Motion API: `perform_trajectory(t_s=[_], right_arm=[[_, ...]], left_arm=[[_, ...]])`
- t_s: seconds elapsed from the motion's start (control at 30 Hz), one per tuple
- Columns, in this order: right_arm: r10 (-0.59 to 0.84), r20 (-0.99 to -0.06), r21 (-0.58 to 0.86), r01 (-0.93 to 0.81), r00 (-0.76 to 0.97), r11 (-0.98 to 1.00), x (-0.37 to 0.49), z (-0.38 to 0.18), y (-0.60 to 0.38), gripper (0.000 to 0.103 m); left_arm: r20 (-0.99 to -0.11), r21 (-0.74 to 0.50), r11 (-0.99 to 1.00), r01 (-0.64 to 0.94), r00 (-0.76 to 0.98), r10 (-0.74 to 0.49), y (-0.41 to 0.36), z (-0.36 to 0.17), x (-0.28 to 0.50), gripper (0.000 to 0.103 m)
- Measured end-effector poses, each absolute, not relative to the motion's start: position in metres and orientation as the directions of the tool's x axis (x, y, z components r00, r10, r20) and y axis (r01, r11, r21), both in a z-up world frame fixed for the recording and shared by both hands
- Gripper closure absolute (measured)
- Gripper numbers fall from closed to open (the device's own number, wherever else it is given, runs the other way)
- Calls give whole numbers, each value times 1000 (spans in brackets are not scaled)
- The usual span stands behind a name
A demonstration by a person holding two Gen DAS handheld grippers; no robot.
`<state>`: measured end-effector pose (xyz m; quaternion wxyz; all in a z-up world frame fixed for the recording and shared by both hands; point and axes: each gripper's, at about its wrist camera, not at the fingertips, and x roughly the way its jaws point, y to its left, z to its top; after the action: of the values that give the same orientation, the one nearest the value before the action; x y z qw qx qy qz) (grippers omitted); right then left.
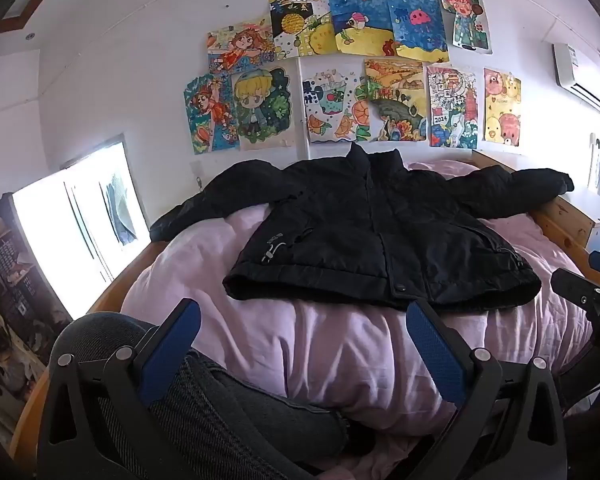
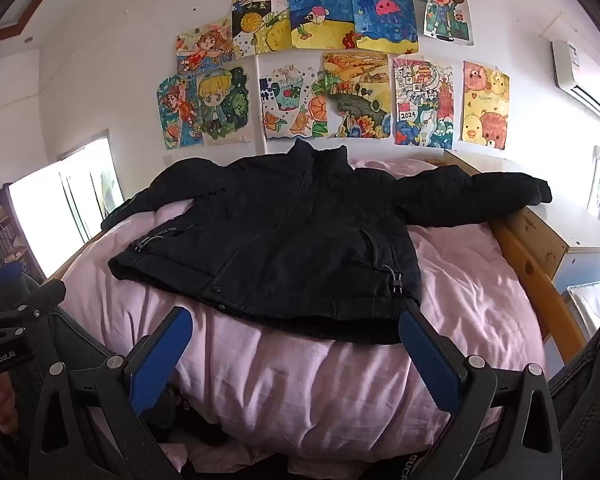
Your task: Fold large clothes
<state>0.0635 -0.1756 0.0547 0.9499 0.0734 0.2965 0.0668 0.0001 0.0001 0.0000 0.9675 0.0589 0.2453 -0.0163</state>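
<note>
Both grippers, left gripper [image 1: 302, 344] and right gripper [image 2: 296, 348], hover with jaws wide apart and empty, low in frame. Mid-frame, the black jacket [image 1: 364, 232] lies spread on the pink duvet [image 1: 300, 360]. Its right-frame sleeve [image 2: 500, 192] overhangs the wooden bed frame [image 2: 536, 264] and could slide off; puffy padding may spring unfolded.

Drawings [image 1: 340, 68], pink duvet [image 1: 340, 360], wooden bedframe [image 2: 532, 264]

Daylight pours in from the window [image 1: 80, 216] on my left, totally blown out white. Rest of the room's soft and even, my black jacket [image 1: 364, 232] loses detail, and fisheye bends the dark corners
</note>
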Motion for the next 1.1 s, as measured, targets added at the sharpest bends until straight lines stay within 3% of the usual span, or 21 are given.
perform_trajectory(t_s=[1.1], right_arm=[[170, -554, 178, -84, 815, 981, 61, 58, -172, 0]], left_arm=[[-471, 98, 993, 61, 882, -7, 0, 0, 1, 2]])
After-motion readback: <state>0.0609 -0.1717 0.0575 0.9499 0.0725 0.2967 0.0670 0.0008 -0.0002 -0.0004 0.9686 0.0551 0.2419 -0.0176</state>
